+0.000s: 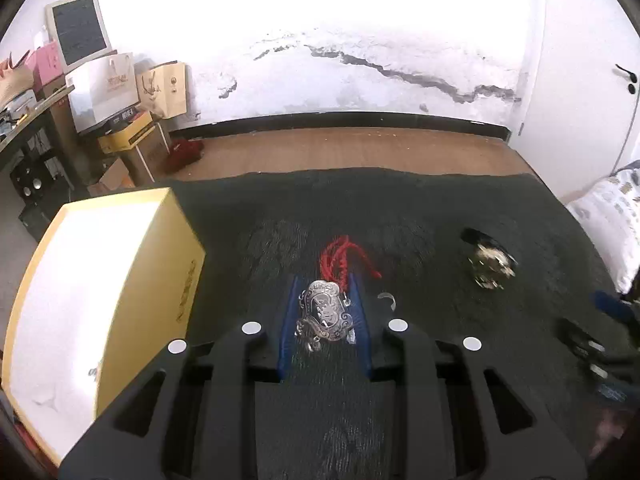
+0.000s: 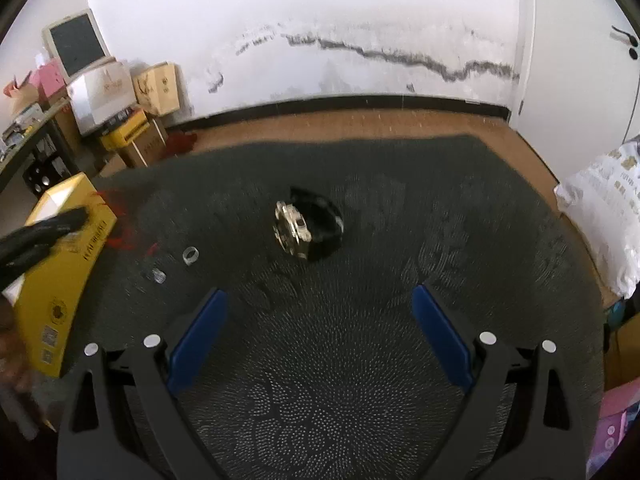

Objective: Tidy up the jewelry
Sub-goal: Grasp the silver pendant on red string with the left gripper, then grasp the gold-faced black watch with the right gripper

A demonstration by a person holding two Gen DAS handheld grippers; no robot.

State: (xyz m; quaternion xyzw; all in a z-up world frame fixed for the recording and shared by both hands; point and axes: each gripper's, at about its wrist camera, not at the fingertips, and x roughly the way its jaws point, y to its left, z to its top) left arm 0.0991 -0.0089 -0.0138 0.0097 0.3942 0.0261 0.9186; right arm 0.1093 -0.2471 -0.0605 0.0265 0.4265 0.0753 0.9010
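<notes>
A silver engraved pendant [image 1: 325, 312] on a red cord [image 1: 342, 258] sits between the blue pads of my left gripper [image 1: 325, 288], whose jaws are closed narrowly around it. A gold watch with a black strap [image 1: 489, 261] lies on the dark cloth to the right; it also shows in the right wrist view [image 2: 298, 230]. My right gripper [image 2: 320, 300] is wide open and empty, just short of the watch. A clear ring [image 2: 191, 257] and a second small clear ring [image 2: 159, 276] lie left of the watch. The yellow box [image 1: 100, 300] stands open at the left.
The dark patterned cloth [image 2: 440, 220] covers a wooden table [image 1: 360, 148]. Stacked boxes and bags [image 1: 120, 92] stand at the far left by the cracked wall. A white patterned bag [image 2: 608, 208] lies at the right edge.
</notes>
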